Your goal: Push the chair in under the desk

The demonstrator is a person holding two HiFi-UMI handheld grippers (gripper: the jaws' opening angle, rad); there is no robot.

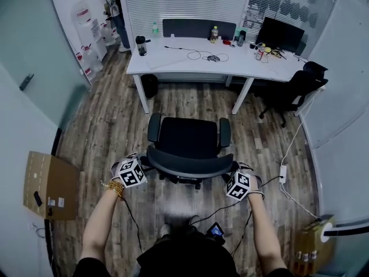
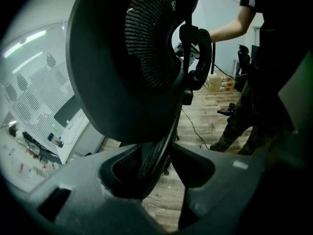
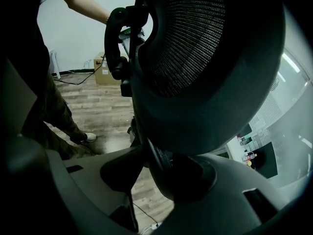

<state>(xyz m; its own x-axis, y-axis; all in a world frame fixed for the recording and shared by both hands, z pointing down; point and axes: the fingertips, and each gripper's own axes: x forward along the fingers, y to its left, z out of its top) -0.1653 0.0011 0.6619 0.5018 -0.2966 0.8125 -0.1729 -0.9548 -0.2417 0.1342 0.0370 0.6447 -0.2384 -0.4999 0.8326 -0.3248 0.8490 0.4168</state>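
Left gripper [image 1: 138, 167] and right gripper [image 1: 232, 178], on outstretched forearms, point steeply down. Each one's jaws clamp an end of the chair back [image 1: 190, 167].

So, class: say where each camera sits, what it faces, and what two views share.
Head view: on the person's head, looking down at chair, desk; shows forearms, left tongs, right tongs.
Left gripper view: on left tongs gripping chair's back edge; faces right tongs, right arm, legs.
Right gripper view: on right tongs, likewise; faces left tongs, left arm, legs.
Gripper views share: chair back, legs.
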